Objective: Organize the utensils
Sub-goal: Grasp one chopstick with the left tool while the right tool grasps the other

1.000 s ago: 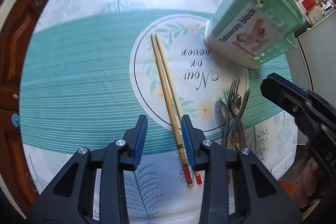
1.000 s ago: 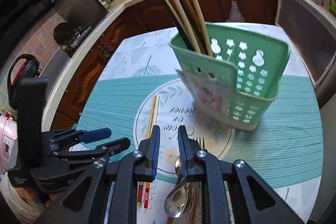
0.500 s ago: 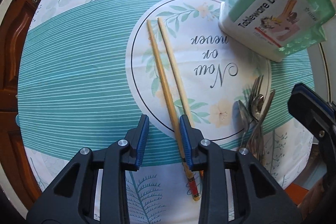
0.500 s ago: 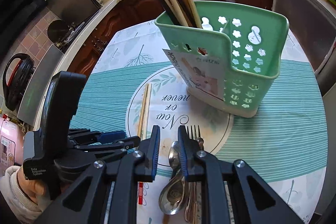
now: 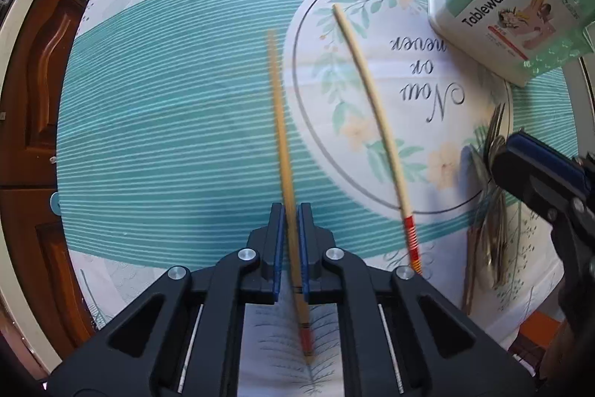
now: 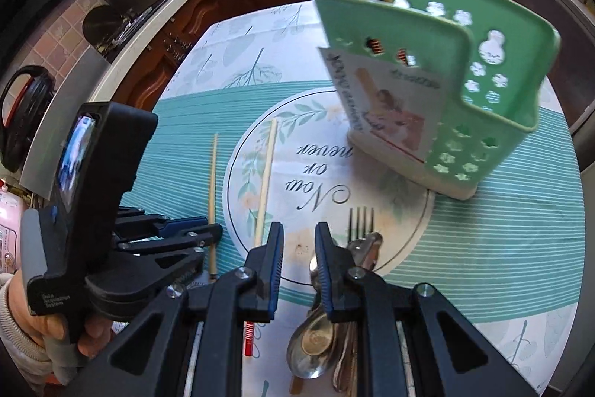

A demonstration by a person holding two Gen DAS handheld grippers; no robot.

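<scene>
Bamboo in your grip: seen from the left wrist, your left claw (image 5: 292, 240) is pinched tight on one chopstick (image 5: 282, 136), its shaft running forward over the teal-striped cloth on the surface (image 5: 167, 144) and its banded end sticking out behind the pads. The second chopstick (image 5: 375, 121) lies loose to the right on the cloth's printed circle, apart from the first. The mint-green utensil holder (image 5: 520, 6) stands at the far right corner of that view, and a heap of metal cutlery (image 5: 491, 211) rests by the right edge, partly hidden behind your other tool. From the right wrist, your right claw (image 6: 299, 270) stands narrowly parted with nothing between its pads, poised just above that cutlery heap (image 6: 334, 315), where a fork's tines and a spoon's bowl show clearly. The holder (image 6: 465, 121) rises ahead of it, already carrying several long sticks in its rear section; how many, you cannot count from here. The loose chopstick (image 6: 266, 181) and the held one (image 6: 212, 196) both show to the left. By this showing, the job is partly done: some sticks are housed, while two chopsticks and all the metal pieces remain outside the holder.
</scene>
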